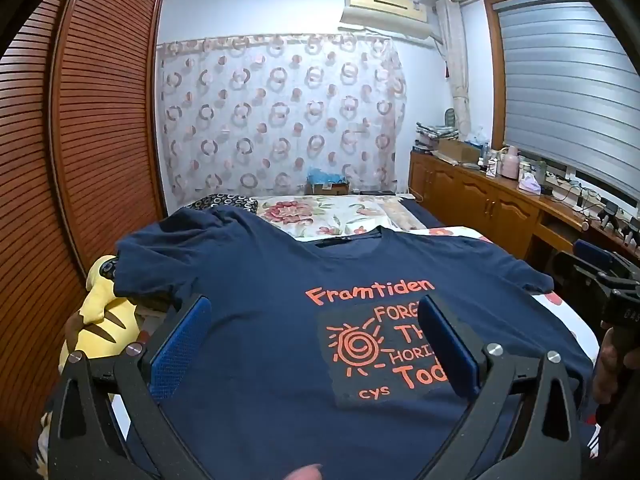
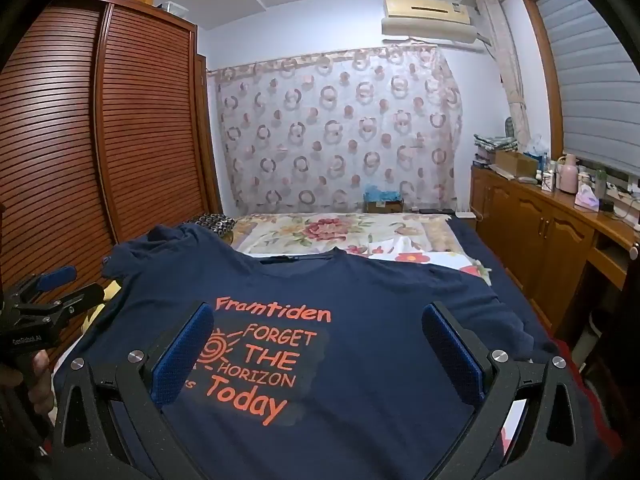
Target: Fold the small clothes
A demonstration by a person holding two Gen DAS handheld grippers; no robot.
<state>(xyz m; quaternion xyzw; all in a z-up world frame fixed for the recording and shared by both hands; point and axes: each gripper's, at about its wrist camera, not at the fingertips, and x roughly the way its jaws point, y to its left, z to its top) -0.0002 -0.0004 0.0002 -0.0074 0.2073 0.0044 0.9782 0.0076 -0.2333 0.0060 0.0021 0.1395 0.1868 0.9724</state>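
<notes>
"Framtiden FORGET THE HORIZON Today" in orange on navy T-shirt (image 2: 360, 420)

- A bed (image 2: 472, 236) with floral bedding (image 2: 332, 232) fills the room's middle.
- Left of the bed stands a slatted wooden wardrobe (image 2: 132, 120).
- Behind the bed hangs a circle-patterned curtain (image 2: 340, 128) on a white wall, an air conditioner (image 2: 428, 16) above it.
- Right of the bed runs a cluttered wooden cabinet (image 2: 552, 220) under a window blind (image 2: 592, 80).

The T-shirt (image 2: 360, 360) lies spread and unobstructed on the bed (image 2: 492, 248); a yellow plush toy (image 1: 100, 320) crowds its left edge, a wardrobe (image 1: 80, 140) beyond.
</notes>
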